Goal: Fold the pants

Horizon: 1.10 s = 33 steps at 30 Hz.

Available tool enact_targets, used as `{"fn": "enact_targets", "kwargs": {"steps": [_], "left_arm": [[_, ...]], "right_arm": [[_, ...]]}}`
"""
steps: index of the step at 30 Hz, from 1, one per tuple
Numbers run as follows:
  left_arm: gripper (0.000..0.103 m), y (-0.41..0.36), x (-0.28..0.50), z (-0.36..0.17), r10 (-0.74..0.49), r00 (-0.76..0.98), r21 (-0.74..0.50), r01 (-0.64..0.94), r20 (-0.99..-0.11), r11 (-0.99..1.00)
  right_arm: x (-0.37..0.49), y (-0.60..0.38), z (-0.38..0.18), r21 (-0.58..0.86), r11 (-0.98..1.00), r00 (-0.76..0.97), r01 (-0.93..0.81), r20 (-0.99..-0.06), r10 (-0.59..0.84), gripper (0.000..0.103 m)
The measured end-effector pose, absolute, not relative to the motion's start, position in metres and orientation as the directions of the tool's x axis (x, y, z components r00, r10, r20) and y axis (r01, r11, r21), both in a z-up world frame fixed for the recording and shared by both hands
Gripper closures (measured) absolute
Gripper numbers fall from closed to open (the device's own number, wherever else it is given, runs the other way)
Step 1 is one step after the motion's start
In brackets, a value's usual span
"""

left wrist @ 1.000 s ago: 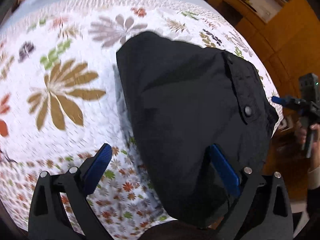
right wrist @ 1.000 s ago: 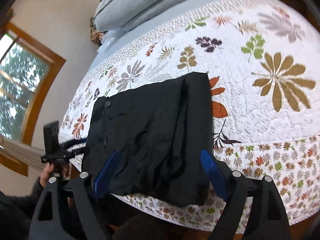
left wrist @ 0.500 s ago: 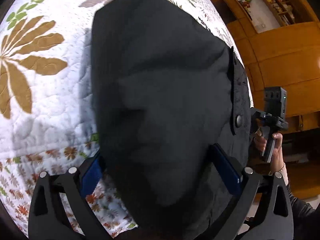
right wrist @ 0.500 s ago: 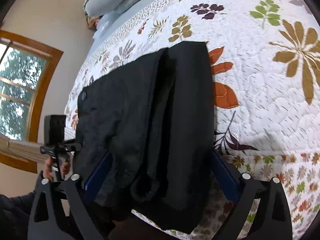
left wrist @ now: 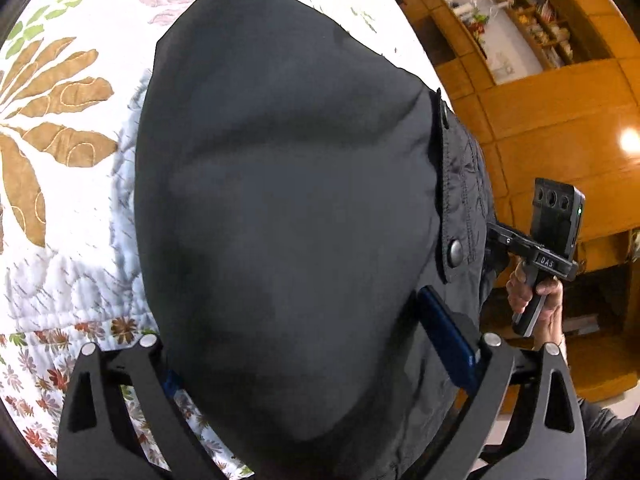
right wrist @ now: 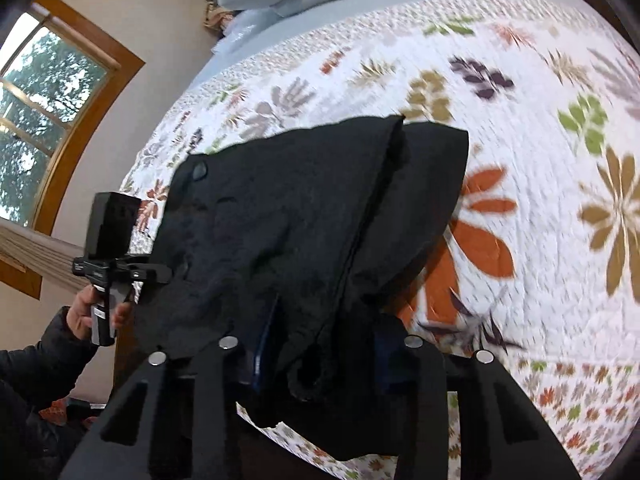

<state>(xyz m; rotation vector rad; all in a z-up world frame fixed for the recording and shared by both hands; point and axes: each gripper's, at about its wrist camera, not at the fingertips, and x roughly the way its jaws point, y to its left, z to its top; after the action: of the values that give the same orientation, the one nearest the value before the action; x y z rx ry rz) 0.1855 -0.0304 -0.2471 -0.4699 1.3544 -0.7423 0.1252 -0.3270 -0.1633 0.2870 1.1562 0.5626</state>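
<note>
Pants [left wrist: 280, 208]: black, folded, lying on the floral quilt [left wrist: 60, 184] at the bed's edge.
Left claw [left wrist: 308, 344]: jaws wide and closing, the pants' near end between them, pads not pressing.
Right claw [right wrist: 320, 356]: closing, pinching a bunched fold of pants [right wrist: 304, 232].

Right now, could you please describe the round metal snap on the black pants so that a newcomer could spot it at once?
Start from the flowered quilt on the bed and find the black pants folded at its near edge. Follow the pants to their stitched flap on the side facing the wooden cupboards. The snap is the dull grey metal disc at the flap's lower end, the one pale spot on dark cloth.
</note>
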Motion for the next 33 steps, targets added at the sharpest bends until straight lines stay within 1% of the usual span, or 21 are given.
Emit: {"fn": "enact_targets", "kwargs": {"steps": [5,8,11,19,25,27,30,33], "left_arm": [[0.021,-0.012,0.192,-0.253,-0.745,0.076,-0.729,0.162,-0.663,0.665],[0.023,-0.002,0.198,-0.254,-0.749,0.093,-0.734,0.151,-0.657,0.662],[0.024,0.003,0.213,-0.245,-0.731,0.120,-0.713,0.162,-0.672,0.682],[0.024,0.013,0.283,-0.221,-0.659,0.163,-0.630,0.196,-0.735,0.751],[0.022,0.003,0.316,-0.221,-0.605,0.166,-0.570,0.215,-0.779,0.793],[0.019,-0.003,0.320,-0.223,-0.592,0.160,-0.557,0.218,-0.790,0.802],[0.016,-0.005,0.319,-0.226,-0.581,0.163,-0.542,0.231,-0.797,0.808],[0.014,-0.003,0.319,-0.228,-0.580,0.173,-0.538,0.236,-0.796,0.809]], "right_arm": [[0.141,-0.311,-0.142,0.464,0.825,0.308,-0.323,-0.773,0.555,0.066],[0.156,-0.301,-0.131,0.461,0.819,0.321,-0.342,-0.762,0.563,0.066],[0.172,-0.294,-0.126,0.457,0.821,0.337,-0.342,-0.756,0.561,0.067],[0.218,-0.291,-0.135,0.479,0.826,0.368,-0.295,-0.741,0.561,0.067],[0.239,-0.303,-0.153,0.511,0.823,0.380,-0.248,-0.731,0.567,0.067],[0.240,-0.309,-0.162,0.526,0.818,0.376,-0.235,-0.726,0.575,0.067],[0.239,-0.314,-0.171,0.540,0.810,0.371,-0.230,-0.720,0.586,0.065],[0.234,-0.321,-0.181,0.568,0.796,0.374,-0.206,-0.706,0.601,0.059]]}}
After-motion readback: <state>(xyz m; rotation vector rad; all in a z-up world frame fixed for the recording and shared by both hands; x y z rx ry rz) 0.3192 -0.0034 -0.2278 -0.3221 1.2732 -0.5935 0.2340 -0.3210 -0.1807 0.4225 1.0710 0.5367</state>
